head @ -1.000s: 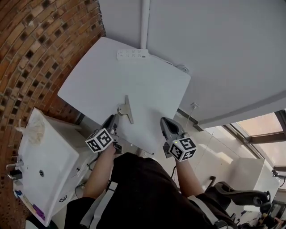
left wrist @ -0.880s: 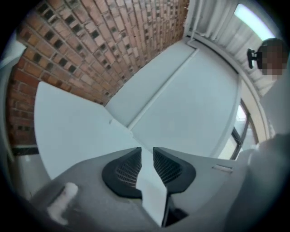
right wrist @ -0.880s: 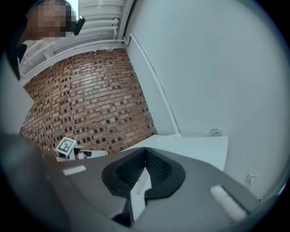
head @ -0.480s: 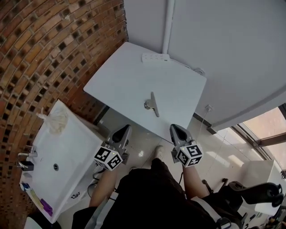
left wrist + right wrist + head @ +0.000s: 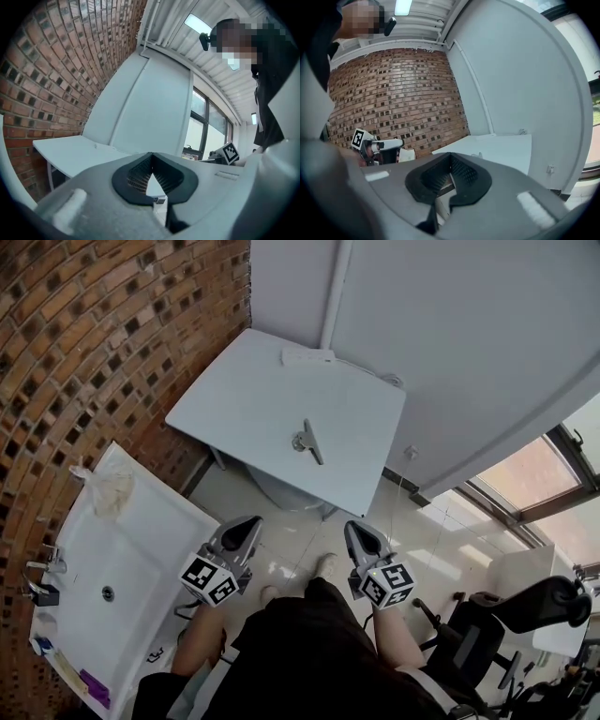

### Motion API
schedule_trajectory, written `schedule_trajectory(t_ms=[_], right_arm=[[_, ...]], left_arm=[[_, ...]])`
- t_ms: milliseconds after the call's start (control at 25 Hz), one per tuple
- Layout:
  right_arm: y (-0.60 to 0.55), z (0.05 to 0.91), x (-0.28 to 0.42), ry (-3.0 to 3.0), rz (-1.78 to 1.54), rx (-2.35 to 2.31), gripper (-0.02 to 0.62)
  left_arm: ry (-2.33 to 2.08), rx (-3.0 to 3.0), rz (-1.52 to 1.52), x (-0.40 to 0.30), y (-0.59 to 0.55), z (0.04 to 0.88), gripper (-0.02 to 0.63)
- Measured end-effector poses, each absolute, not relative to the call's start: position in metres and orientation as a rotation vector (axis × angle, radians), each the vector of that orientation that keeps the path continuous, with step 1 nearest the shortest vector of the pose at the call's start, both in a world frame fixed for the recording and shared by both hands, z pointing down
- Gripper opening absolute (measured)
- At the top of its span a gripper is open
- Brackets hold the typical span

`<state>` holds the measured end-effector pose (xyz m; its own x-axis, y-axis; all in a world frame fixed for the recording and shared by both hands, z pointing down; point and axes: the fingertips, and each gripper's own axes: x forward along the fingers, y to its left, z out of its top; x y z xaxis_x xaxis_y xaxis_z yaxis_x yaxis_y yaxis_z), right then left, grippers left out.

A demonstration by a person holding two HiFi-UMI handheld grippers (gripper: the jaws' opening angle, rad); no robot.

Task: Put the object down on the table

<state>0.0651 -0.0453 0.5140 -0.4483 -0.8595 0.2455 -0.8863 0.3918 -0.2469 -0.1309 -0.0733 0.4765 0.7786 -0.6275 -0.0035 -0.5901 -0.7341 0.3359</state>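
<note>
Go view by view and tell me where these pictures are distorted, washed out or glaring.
Head view: the wide lens bows the brick wall into a curve; the window at right is bright, while the table is evenly lit. Left gripper view: the corners are black and the window panes are blown white. Right gripper view: the ceiling light glares and the brick wall bulges.

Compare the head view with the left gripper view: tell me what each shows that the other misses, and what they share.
Only the head view: the sink, an office chair, and the table seen from above with the metal object lying on it. Only the left gripper view: a close look at the left gripper, its jaws shut and empty, plus a ceiling light. Both: the table, the brick wall and the right gripper.
</note>
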Motion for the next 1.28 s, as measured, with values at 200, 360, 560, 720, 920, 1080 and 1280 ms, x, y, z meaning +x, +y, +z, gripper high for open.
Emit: schedule_trajectory(t_ms=[200,360,560,720,920,1080,1280], right_arm=[[-0.036,0.507,0.093,-2.574,0.506,1.642,0.006],[-0.041,0.486,0.111,-2.622,0.382,1.62,0.006],[-0.052,0.473,0.136,-2.65,0.324,1.61,0.005],[-0.054,0.47,0.14,-2.675,0.305,1.583,0.006],[-0.056,0.472,0.139,-2.691,0.317,1.575,0.005],[-0.055,0.472,0.141,-2.67,0.316,1.622,0.005],[-0.052,0.475,0.15,-2.638,0.322,1.671,0.005]], left_arm=[[-0.966,2.681,-0.185,-0.116,-0.069,0.465,0.0],[-1.019,2.681,-0.228,-0.104,-0.071,0.455,0.0],[-1.122,2.654,-0.322,-0.097,-0.071,0.436,0.0],[-1.154,2.611,-0.359,-0.098,-0.059,0.432,0.0],[-1.183,2.584,-0.346,-0.105,-0.057,0.442,0.0],[-1.169,2.592,-0.337,-0.104,-0.059,0.445,0.0],[-1.136,2.583,-0.31,-0.095,-0.059,0.446,0.0]])
